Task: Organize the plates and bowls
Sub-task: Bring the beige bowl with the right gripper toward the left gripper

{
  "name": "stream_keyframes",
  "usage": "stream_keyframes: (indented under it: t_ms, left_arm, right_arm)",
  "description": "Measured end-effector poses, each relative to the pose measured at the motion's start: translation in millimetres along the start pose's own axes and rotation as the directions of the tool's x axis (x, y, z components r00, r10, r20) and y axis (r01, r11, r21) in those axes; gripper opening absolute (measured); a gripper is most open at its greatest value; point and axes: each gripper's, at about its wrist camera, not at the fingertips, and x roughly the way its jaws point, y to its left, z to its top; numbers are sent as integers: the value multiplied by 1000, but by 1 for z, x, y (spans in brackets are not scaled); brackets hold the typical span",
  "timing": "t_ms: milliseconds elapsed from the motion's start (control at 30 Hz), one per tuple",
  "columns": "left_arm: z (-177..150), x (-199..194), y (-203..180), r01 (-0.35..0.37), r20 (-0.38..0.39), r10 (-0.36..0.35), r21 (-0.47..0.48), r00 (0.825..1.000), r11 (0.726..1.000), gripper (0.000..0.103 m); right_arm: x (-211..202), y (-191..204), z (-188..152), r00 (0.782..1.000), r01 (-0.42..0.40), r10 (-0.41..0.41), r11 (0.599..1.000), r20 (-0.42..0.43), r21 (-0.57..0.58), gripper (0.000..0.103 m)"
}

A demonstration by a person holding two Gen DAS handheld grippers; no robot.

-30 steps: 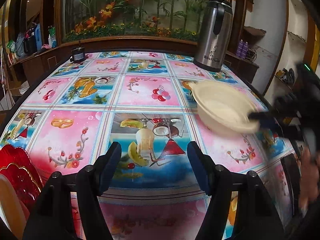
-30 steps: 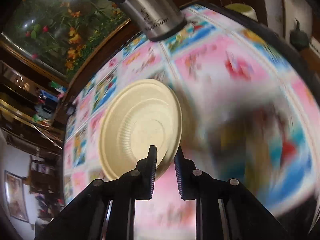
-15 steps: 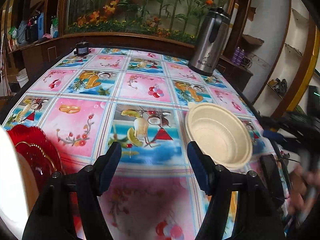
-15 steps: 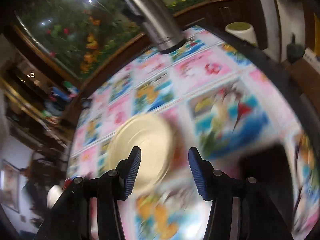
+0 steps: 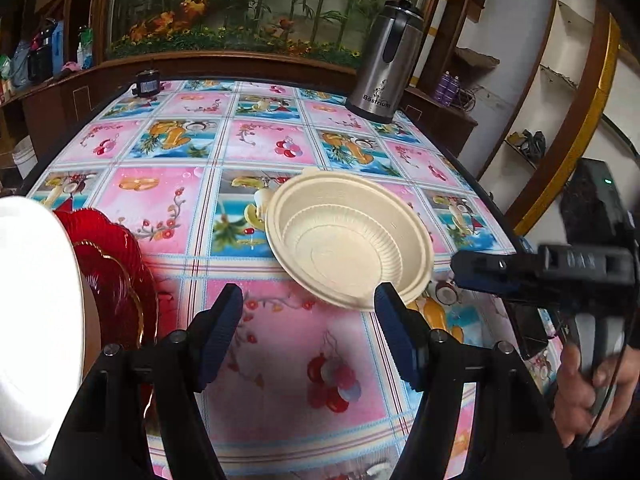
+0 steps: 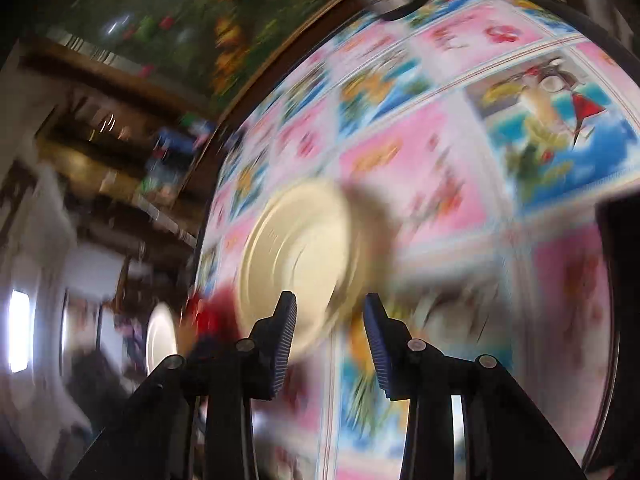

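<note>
A cream ribbed bowl point(image 5: 344, 240) sits upright on the patterned tablecloth point(image 5: 280, 360), just beyond my left gripper point(image 5: 308, 296), which is open and holds nothing. My right gripper point(image 5: 460, 270) hovers a little to the right of the bowl's rim, apart from it. In the blurred right wrist view the bowl point(image 6: 296, 248) lies ahead of the right gripper point(image 6: 330, 308), whose jaws are closing with nothing pressed between them. A red glass plate point(image 5: 108, 264) and a white dish point(image 5: 36, 300) lie at the left edge.
A steel thermos jug point(image 5: 384, 60) stands at the back right of the table and a small black object point(image 5: 146, 84) at the back left. A flat black device point(image 5: 528, 332) lies by the right edge, near the person's hand point(image 5: 580, 392). Wooden cabinets ring the table.
The right gripper, shut on the tilted bowl a second ago, has let it go onto the table and drawn back to the right. The left view has shifted, showing more of the red plate and white dish.
</note>
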Motion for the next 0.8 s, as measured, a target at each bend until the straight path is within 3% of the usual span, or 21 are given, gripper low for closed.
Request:
stream_keyframes:
  t_ms: [133, 233, 333, 433, 533, 667, 800]
  left_arm:
    - [-2, 6, 7, 44, -40, -47, -60, 998, 997, 68]
    - [-3, 15, 13, 74, -82, -84, -122, 993, 990, 67]
    - [-3, 34, 18, 108, -139, -138, -203, 981, 973, 66]
    - [-2, 48, 14, 137, -152, -178, -248, 972, 959, 65]
    - [6, 55, 7, 93, -153, -127, -208, 980, 974, 64]
    - [9, 60, 10, 80, -170, -118, -217, 978, 973, 64]
    - [5, 57, 13, 88, -190, -131, -221, 973, 971, 64]
  right_arm:
    - [-21, 29, -4, 984, 158, -140, 970, 106, -183, 38]
    - [-26, 36, 19, 979, 166, -136, 965, 151, -205, 38]
    - [-12, 48, 44, 964, 237, -193, 935, 185, -262, 38]
    - [7, 46, 63, 964, 244, -206, 936, 168, -254, 38]
    - [20, 39, 70, 963, 248, -214, 940, 161, -234, 38]
    - [30, 24, 80, 955, 276, -244, 940, 171, -200, 38]
    - [50, 19, 87, 976, 207, -184, 952, 117, -227, 37]
